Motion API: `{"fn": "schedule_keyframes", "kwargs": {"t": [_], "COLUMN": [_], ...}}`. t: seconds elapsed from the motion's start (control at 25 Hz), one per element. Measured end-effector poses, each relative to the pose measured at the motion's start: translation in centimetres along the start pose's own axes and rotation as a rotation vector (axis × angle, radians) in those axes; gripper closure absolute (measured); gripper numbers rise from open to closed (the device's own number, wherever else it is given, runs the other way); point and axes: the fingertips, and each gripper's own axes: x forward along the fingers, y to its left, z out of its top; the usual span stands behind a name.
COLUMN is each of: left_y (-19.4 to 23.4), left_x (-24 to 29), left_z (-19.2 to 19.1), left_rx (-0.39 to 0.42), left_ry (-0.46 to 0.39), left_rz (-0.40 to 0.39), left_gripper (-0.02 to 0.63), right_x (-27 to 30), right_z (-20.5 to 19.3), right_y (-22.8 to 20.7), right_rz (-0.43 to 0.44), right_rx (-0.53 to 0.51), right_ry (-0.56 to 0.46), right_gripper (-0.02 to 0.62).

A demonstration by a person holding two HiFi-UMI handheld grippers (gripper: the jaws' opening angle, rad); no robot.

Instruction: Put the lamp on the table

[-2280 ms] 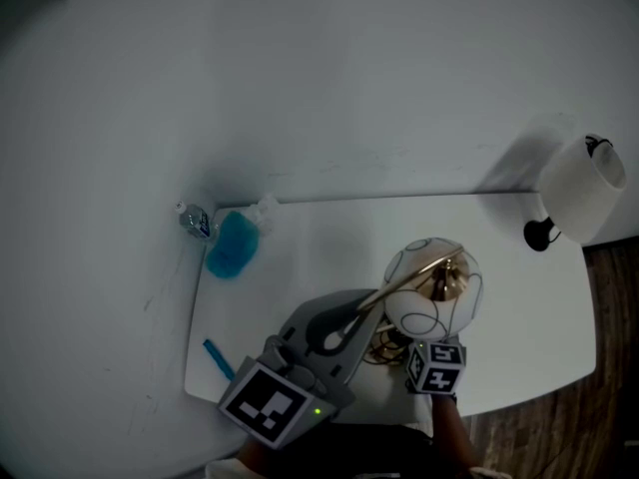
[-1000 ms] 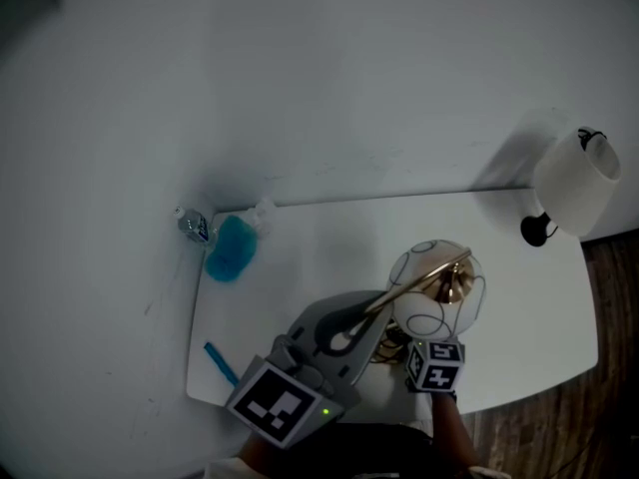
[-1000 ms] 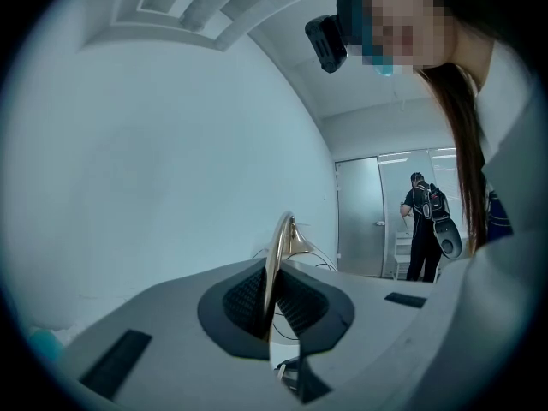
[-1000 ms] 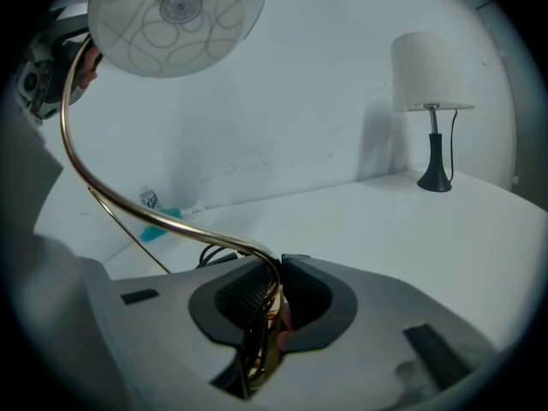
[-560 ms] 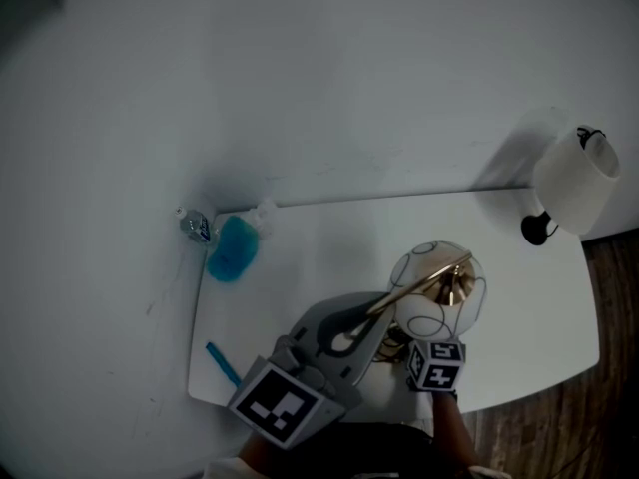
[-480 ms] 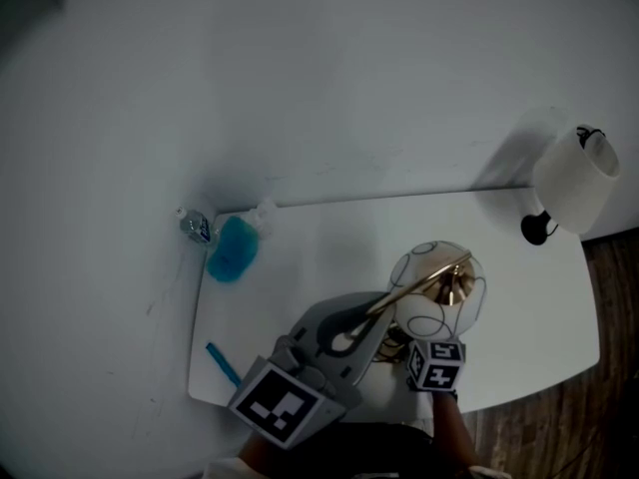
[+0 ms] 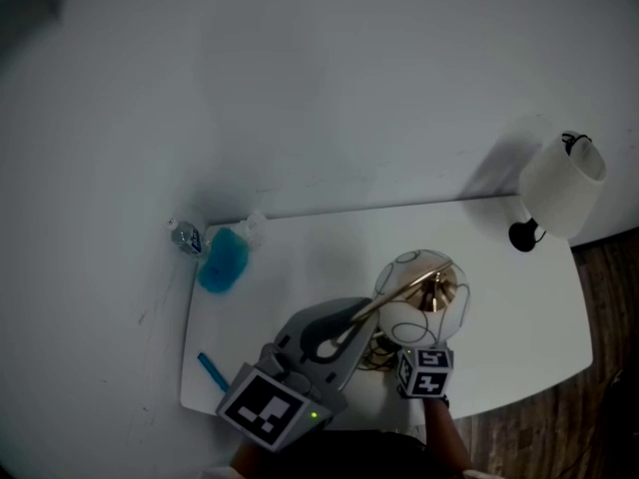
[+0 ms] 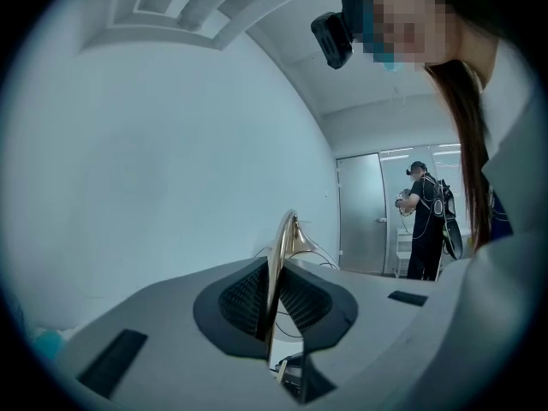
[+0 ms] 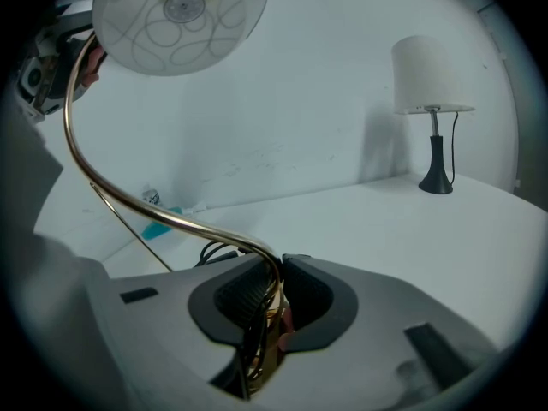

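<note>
The lamp has a curved gold stem [image 7: 399, 294] and a white globe shade [image 7: 419, 292] with wire loops. It is held over the near part of the white table [image 7: 319, 247]. My left gripper [image 7: 344, 329] is shut on the stem, which runs up between its pads [image 8: 248, 298]. My right gripper [image 9: 276, 302] is shut on the stem lower down, near a bundle of dark cable [image 9: 214, 251]. The shade [image 9: 180, 11] hangs above it. In the head view only the right gripper's marker cube [image 7: 424, 370] shows, just below the shade.
A second lamp with a white cylinder shade [image 7: 559, 183] and black base [image 7: 521, 236] stands at the table's far right corner. A blue bottle [image 7: 222, 262] and a small bottle [image 7: 186, 238] sit at the far left, a blue pen [image 7: 212, 372] near the left edge. A person [image 8: 425, 221] stands by a door.
The whole scene sits slightly further left in the head view. Both grippers keep the same hold on the lamp stem.
</note>
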Motion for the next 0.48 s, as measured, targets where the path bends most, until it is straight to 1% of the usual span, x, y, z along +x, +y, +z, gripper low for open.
{"fn": "schedule_keyframes", "kwargs": {"t": [0.12, 0.48], "left_y": [0.3, 0.3], "left_x": [-0.3, -1.6], "left_z": [0.0, -0.1], "left_rx": [-0.005, 0.001], "left_ry": [0.006, 0.004], "left_rz": [0.018, 0.071], "left_gripper": [0.538, 0.529], "right_x": [-0.2, -1.6], "right_z": [-0.2, -0.4], "right_y": [-0.1, -0.5], "right_rz": [0.008, 0.017], "right_rx": [0.005, -0.009], "right_ry": [0.009, 0.017], "right_gripper": [0.528, 0.518]}}
